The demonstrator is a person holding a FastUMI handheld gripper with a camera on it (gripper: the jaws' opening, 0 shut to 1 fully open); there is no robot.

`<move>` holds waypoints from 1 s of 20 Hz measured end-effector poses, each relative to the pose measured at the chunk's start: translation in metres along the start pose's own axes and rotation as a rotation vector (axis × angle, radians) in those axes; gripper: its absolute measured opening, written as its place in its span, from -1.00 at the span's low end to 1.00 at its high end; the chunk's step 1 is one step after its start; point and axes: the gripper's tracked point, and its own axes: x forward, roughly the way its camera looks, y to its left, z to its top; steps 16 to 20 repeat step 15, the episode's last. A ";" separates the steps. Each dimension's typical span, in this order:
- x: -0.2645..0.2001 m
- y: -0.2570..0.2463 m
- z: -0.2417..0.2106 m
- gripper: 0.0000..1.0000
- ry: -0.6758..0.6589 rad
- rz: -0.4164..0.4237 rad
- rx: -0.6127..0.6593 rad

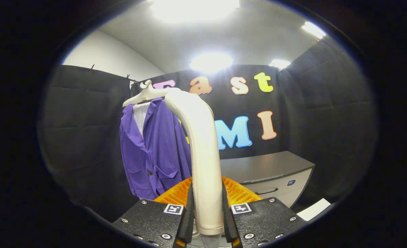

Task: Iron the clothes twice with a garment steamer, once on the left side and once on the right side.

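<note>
Gripping one steamer (203, 151), the gripper (207, 215)

A glossy cream plastic steamer handle (203, 148) stands before a plain purple buttoned jacket (156, 151) on a white hanger (144, 94), with a dark grey-topped, pale-fronted counter (265, 167) nearby

No readable words, brands or numbers on the steamer (203, 155), jacket (155, 148) or cabinet (275, 179), square black-and-white code markers (173, 208) on top of each finger of the gripper (206, 220), pattern only, small badge (291, 182) on cabinet front too small to read
</note>
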 end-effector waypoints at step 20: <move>0.006 0.008 -0.012 -0.28 0.002 -0.175 0.046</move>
